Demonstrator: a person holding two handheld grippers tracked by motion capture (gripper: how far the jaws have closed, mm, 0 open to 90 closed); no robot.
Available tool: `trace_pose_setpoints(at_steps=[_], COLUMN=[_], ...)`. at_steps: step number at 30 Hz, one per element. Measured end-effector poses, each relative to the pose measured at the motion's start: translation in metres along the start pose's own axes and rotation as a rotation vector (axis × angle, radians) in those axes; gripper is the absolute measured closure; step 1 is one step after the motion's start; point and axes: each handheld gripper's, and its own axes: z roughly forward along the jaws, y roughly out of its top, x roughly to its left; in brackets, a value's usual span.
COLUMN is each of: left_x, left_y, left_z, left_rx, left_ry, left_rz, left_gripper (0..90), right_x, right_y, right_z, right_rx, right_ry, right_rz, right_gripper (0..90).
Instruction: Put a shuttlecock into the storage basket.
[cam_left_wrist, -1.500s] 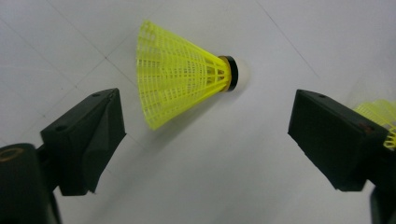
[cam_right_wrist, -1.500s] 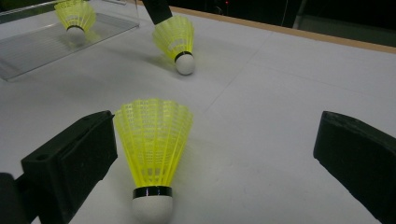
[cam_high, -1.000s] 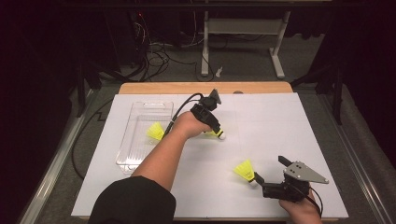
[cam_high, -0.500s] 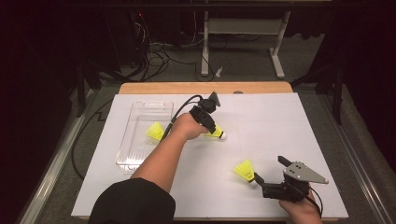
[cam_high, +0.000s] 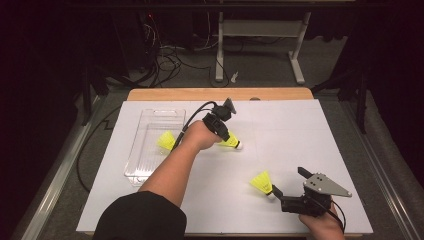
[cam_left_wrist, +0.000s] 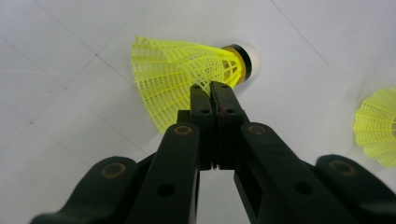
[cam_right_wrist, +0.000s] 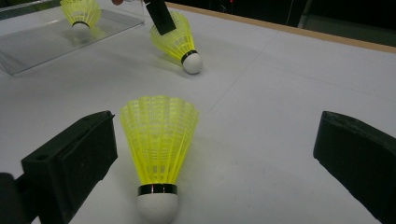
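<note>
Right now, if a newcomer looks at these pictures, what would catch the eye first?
Three bright yellow shuttlecocks stand out on the white table. The left gripper, jaws just closed, pinches the skirt of the middle shuttlecock. Another shuttlecock lies between the open right gripper, and a third shuttlecock sits in the clear tray at left.

Yellow mesh shuttlecock (cam_left_wrist: 187, 77) w/ white cork tip, on its side, mid-table, skirt pinched

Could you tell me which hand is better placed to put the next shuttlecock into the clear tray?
Left. Its tool has just closed on the skirt of a shuttlecock beside the clear tray. The right tool stands open around another shuttlecock, farther away.
</note>
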Motion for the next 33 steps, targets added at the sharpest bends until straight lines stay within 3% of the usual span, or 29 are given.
trace_pose_setpoints(at_steps=[17,33], left_x=[-0.01,-0.03], left_y=[-0.006,-0.024], left_z=[-0.012,-0.045], left_rx=[0.003,0.024], left_ry=[0.006,0.029], left_rz=[0.026,0.072], left_gripper=[89.7,89.6], right_x=[0.001,0.001], right_y=[0.001,0.002], right_z=[-0.001,0.001], right_rx=[-0.003,-0.002], right_ry=[0.0,0.003], right_rz=[-0.006,-0.014], right_gripper=[0.1,0.2])
